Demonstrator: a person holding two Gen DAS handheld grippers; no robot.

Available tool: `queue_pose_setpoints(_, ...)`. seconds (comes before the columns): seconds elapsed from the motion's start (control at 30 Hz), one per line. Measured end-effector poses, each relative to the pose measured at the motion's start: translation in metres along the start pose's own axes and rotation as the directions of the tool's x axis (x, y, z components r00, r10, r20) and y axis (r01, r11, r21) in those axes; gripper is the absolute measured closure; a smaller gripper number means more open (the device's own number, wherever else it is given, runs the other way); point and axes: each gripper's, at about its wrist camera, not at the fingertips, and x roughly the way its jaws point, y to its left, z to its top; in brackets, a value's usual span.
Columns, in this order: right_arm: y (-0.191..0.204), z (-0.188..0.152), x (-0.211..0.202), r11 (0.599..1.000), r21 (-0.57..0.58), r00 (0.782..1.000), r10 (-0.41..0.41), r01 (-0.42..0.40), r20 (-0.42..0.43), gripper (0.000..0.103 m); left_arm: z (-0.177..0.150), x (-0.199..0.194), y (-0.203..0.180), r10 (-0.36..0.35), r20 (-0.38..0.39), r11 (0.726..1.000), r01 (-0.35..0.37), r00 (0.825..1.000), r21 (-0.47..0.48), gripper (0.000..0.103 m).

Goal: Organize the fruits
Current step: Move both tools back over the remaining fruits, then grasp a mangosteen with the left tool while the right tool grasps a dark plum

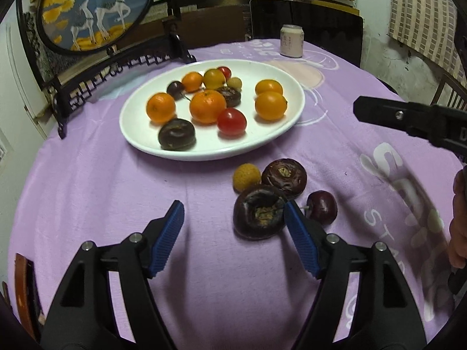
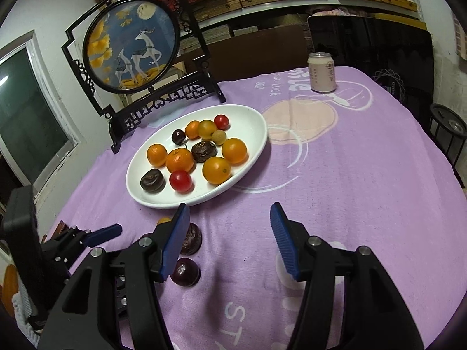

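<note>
Purple cloth [image 1: 87, 189] covers the table. White plate [image 1: 271, 134] of fruit at 12 o'clock. Left gripper [image 1: 233, 215] open, empty; dark water chestnut [image 1: 258, 214] touches its right pad. Right gripper [image 2: 229, 218] open, empty; cherry [image 2: 185, 271] at 8 o'clock.

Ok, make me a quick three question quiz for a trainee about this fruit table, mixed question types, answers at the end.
1. True or false: every fruit already lies on the white plate.
2. Multiple choice: what stands at the far end of the purple cloth? A) a kettle B) a drink can C) a vase
3. Short answer: are the left tongs gripping anything?

Key
1. False: a yellow bumpy fruit, two dark wrinkled fruits and a dark cherry lie on the cloth.
2. B, the drink can.
3. No, they are open, with nothing pressed between the blue pads.
</note>
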Motion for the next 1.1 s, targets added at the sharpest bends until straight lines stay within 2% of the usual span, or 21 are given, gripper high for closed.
queue_pose_setpoints(0.3,0.003,-0.002,0.002,1.0,-0.012,1.0,-0.002,0.002,-0.009,0.045,-0.001,0.007,-0.006,0.011,-0.016,1.0,-0.01,1.0,0.021,0.022)
queue_pose_setpoints(0.57,0.003,-0.003,0.003,1.0,-0.01,1.0,-0.009,0.009,-0.016,0.045,-0.003,0.014,-0.004,-0.021,-0.062,1.0,0.021,0.998,0.012,0.024)
queue_pose_setpoints(0.7,0.004,-0.003,0.004,1.0,-0.017,1.0,-0.008,0.008,-0.018,0.045,-0.001,0.008,0.007,0.002,-0.037,1.0,-0.003,0.999,-0.024,0.024)
queue_pose_setpoints(0.8,0.005,-0.006,0.006,1.0,-0.022,1.0,-0.007,0.006,-0.029,0.045,-0.001,-0.003,0.022,0.052,0.007,0.997,-0.051,0.999,-0.062,0.024)
queue_pose_setpoints(0.93,0.013,-0.016,0.012,0.999,-0.05,0.998,0.002,-0.006,-0.071,0.045,-0.005,-0.011,0.036,0.05,0.015,0.994,-0.048,0.999,-0.099,0.023)
queue_pose_setpoints(1.03,0.023,-0.027,0.018,0.995,-0.099,0.994,-0.003,-0.008,-0.109,0.045,-0.012,-0.008,0.034,0.013,-0.023,0.996,-0.015,1.0,-0.088,0.022)
queue_pose_setpoints(1.1,0.03,-0.032,0.023,0.991,-0.131,0.991,-0.006,-0.011,-0.13,0.045,-0.014,-0.004,0.027,0.017,-0.038,0.998,-0.019,0.999,-0.055,0.022)
